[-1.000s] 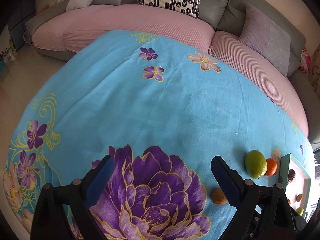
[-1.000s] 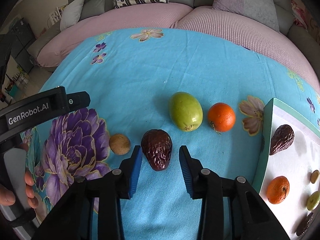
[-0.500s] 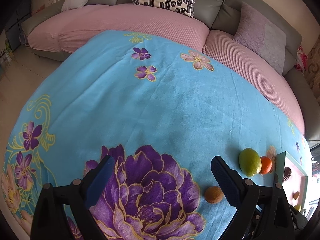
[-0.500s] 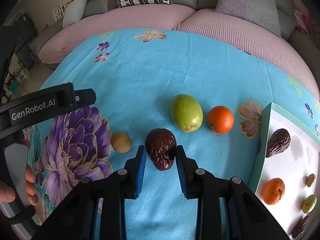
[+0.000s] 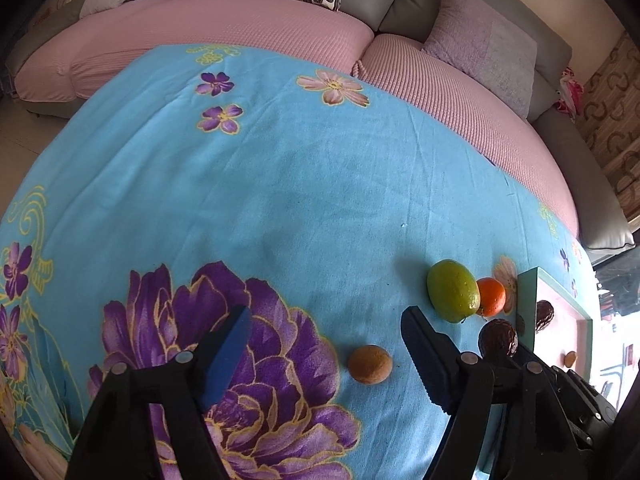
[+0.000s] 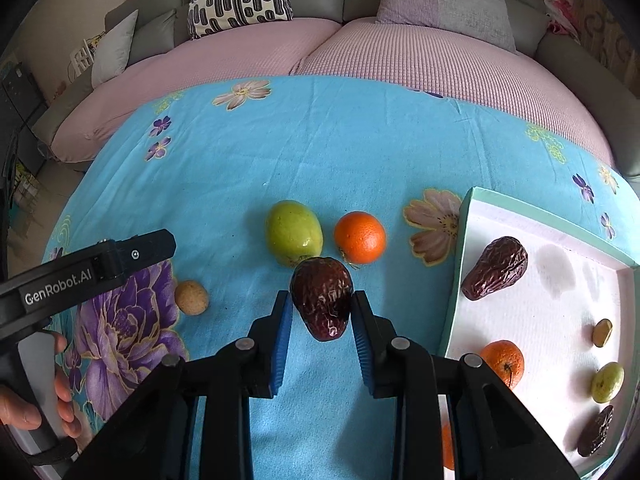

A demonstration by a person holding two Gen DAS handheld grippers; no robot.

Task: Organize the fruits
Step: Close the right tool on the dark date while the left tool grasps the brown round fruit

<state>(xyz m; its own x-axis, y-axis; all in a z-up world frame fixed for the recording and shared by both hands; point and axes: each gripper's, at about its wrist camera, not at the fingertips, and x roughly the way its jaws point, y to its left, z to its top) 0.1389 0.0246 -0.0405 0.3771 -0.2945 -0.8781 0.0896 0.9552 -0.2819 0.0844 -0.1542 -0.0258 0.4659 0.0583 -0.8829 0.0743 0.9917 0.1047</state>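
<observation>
My right gripper [image 6: 321,312] is shut on a dark wrinkled date [image 6: 322,298] and holds it above the blue floral cloth [image 6: 320,152]. Behind it lie a green fruit [image 6: 294,233] and an orange [image 6: 360,237]. A small round brown fruit [image 6: 191,297] lies to the left. A white tray with a teal rim [image 6: 454,292] at the right holds another date [image 6: 495,268], an orange [image 6: 503,362] and several small fruits. My left gripper [image 5: 326,338] is open and empty above the purple flower print; the brown fruit [image 5: 369,364] lies between its fingers.
A pink and grey sofa [image 6: 360,52] with cushions curves round the far side of the cloth. The left gripper's body [image 6: 80,276] and the hand holding it show at the left of the right wrist view. The tray's edge [image 5: 526,308] shows at the right of the left wrist view.
My right gripper closed on the dark date and lifted it off the cloth, moving right toward the tray. My left gripper shifted so the brown fruit now lies between its fingers.
</observation>
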